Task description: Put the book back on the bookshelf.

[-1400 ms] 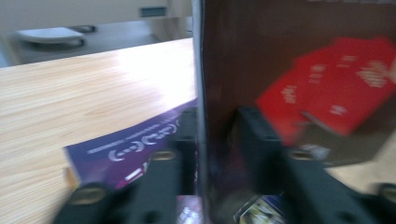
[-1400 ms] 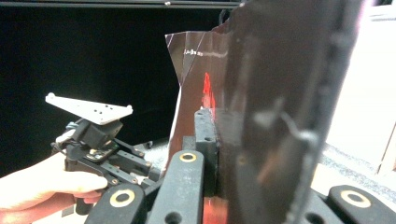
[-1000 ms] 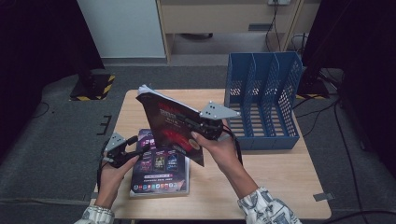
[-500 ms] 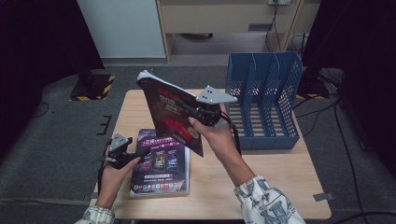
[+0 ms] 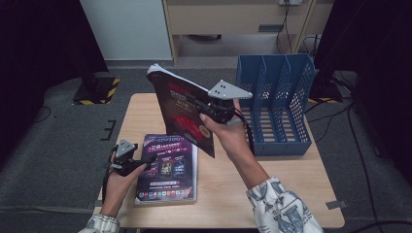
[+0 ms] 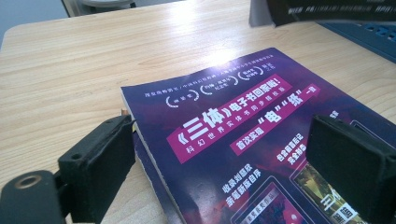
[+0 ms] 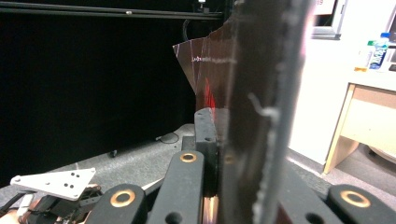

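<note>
My right gripper point(image 5: 204, 108) is shut on a dark red book point(image 5: 182, 114) and holds it tilted in the air above the table, left of the file rack. In the right gripper view the book point(image 7: 261, 93) stands edge-on between the jaws of the right gripper point(image 7: 219, 140). A purple book point(image 5: 167, 167) lies flat on the table at the front left. My left gripper point(image 5: 148, 159) sits low at its left edge. Its jaws have just been opening and now stand wide on either side of the purple book's point(image 6: 261, 140) corner, with neither pad pressing on it.
A blue mesh file rack point(image 5: 277, 107) with three slots stands at the table's point(image 5: 272, 194) right back. Bare wood lies between the purple book and the rack. Beyond the table are a grey floor, a cabinet and cables.
The right hand has lifted the dark red book higher and a little toward the rack. The left gripper's jaws have spread apart at the purple book; the left hand has stayed put.
</note>
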Demonstrator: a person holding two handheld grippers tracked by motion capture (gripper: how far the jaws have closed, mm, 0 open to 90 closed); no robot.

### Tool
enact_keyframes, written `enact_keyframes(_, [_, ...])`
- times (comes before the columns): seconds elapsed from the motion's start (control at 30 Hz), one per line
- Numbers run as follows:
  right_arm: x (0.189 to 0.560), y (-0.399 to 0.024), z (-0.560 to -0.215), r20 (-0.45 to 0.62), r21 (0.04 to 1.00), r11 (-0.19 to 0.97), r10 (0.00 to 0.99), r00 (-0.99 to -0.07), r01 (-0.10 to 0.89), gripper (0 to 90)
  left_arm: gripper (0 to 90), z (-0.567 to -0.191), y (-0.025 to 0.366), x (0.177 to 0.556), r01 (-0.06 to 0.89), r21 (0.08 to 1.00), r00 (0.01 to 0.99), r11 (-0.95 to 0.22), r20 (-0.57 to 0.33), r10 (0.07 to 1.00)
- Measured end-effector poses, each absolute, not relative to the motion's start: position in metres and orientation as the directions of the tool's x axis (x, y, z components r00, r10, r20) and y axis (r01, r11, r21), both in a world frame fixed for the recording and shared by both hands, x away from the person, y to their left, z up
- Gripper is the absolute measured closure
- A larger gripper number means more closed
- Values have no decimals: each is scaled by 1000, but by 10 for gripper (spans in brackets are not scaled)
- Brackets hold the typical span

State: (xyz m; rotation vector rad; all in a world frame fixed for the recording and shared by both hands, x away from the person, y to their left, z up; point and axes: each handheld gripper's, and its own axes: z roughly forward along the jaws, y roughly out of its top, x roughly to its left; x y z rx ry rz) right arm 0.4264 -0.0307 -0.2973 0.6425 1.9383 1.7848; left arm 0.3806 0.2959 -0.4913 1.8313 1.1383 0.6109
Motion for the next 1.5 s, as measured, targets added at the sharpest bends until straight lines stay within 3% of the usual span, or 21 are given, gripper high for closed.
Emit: enact_keyframes(1.5, [424,-101,-270,37,998,8,677,-735,57,869,68,-498,296,382,479,846,430,-233,6,903])
